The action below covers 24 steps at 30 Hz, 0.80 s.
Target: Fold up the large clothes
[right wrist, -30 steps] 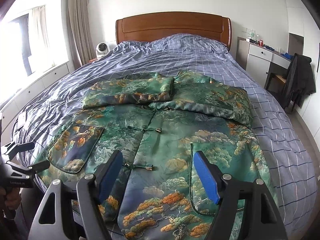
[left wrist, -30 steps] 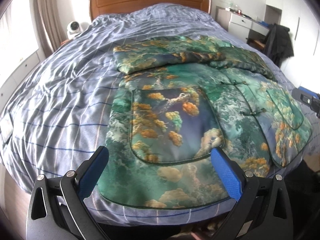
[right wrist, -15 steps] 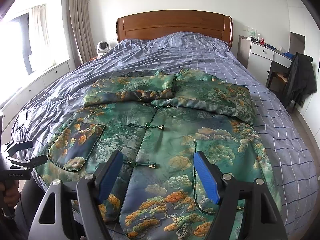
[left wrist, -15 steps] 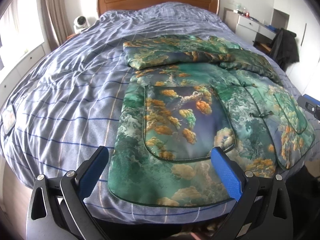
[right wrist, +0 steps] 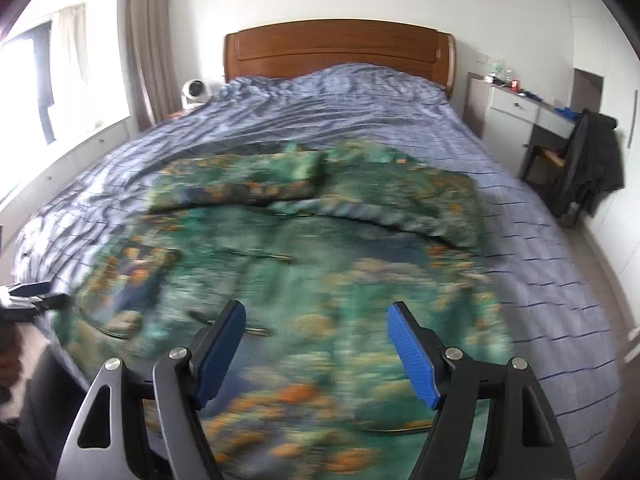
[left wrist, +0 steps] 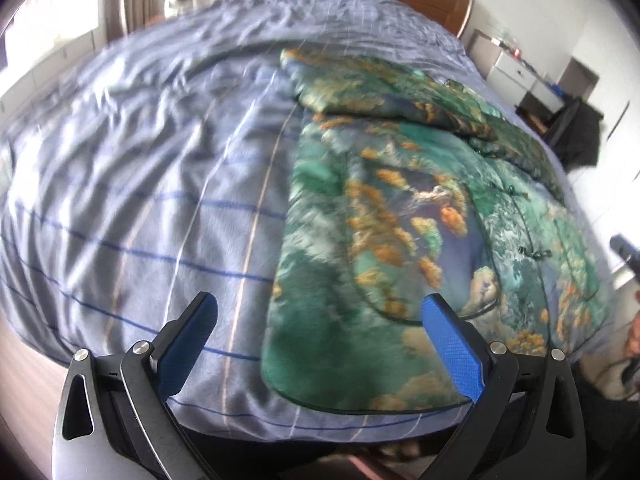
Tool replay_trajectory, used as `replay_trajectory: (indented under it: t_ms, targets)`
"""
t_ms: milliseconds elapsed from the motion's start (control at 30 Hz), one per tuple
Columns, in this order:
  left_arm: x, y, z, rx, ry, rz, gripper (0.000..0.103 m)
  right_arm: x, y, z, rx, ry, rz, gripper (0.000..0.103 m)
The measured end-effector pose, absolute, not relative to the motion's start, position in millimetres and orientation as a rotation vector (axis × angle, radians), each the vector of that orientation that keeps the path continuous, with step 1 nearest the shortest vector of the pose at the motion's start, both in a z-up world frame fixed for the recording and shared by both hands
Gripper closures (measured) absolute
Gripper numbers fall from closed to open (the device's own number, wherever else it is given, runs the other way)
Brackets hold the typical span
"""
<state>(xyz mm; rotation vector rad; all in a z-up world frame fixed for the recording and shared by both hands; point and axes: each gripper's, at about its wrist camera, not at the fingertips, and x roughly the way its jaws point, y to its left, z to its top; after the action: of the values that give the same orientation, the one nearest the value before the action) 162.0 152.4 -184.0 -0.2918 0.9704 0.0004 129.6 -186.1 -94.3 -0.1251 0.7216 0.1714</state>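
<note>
A large green padded jacket (left wrist: 400,220) with an orange and white cloud print lies flat on the bed, both sleeves folded across its upper part (right wrist: 248,184). My left gripper (left wrist: 320,312) hovers open above the jacket's lower left corner, nothing between its blue pads. Over the jacket's lower middle (right wrist: 320,340), my right gripper (right wrist: 316,320) also stands open and empty. Each gripper shows at the edge of the other's view: the right gripper (left wrist: 628,248), the left gripper (right wrist: 28,296). Both views are blurred by motion.
The jacket rests on a blue checked bedspread (left wrist: 140,160) covering a bed with a wooden headboard (right wrist: 340,48). A white dresser (right wrist: 516,108) and a chair with a dark coat (right wrist: 592,160) stand right of the bed. A small white fan (right wrist: 194,90) sits at the far left.
The left gripper has swung leftward and rolled, so the jacket's left edge and bare bedspread now lie under it. The right gripper has shifted a little over the jacket. Both stay open.
</note>
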Motion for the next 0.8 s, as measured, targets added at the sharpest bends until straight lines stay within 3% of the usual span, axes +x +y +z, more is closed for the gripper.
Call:
replay_trajectory:
  t_ms: [333,533,800]
  targets:
    - [177,151,-226,-0.346,1.08,-0.111,0.001,143,-325,-144,-0.009,1.007,0.021,0.028]
    - [180,137,-228,-0.283,1.098,-0.134,0.001,151,-344,-185,0.141,1.116,0.125,0.025]
    - [179,124,-229,-0.247,1.11,-0.178,0.002,154,-337,-182,0.182,1.149,0.24,0.021]
